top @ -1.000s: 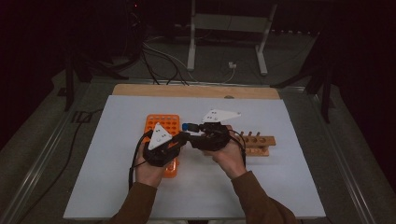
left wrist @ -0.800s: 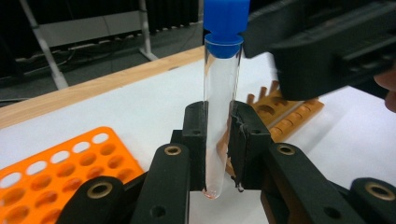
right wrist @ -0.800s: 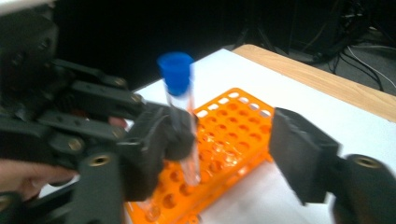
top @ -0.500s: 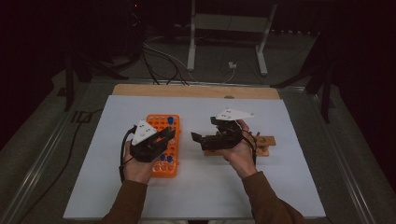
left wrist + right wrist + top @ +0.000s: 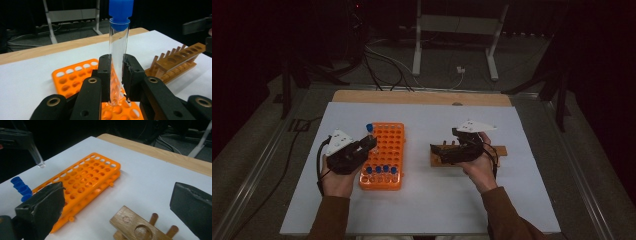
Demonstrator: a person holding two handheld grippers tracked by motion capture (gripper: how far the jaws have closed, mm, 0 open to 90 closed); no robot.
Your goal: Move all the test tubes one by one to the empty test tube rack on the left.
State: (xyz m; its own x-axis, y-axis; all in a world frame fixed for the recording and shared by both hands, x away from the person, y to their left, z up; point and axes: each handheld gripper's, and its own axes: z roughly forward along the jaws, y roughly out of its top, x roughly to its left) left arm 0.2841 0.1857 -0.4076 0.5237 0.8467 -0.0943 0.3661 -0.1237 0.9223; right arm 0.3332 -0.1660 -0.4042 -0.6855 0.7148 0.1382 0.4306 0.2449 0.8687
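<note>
My left gripper (image 5: 116, 72) is shut on a clear test tube (image 5: 117, 47) with a blue cap, held upright over the left side of the orange rack (image 5: 387, 150). In the high view the left gripper (image 5: 370, 143) is at the rack's left edge, with the tube's cap (image 5: 369, 127) above it. My right gripper (image 5: 436, 152) hovers over the wooden rack (image 5: 500, 150) at the right. Its jaws have just been opening and now stand wide apart with nothing between them. In the right gripper view the right gripper (image 5: 117, 206) looks past the wooden rack (image 5: 135, 225) at the orange rack (image 5: 87, 177).
Several blue-capped tubes (image 5: 379, 170) stand in the orange rack's near row. A white sheet (image 5: 432, 205) covers the table, with a wooden strip (image 5: 422, 97) along the far edge. Cables and a metal stand (image 5: 417, 45) lie beyond it.
The two grippers met in the middle a second ago and have since parted. The left moved left with the tube over the orange rack. The right drew back right and opened.
</note>
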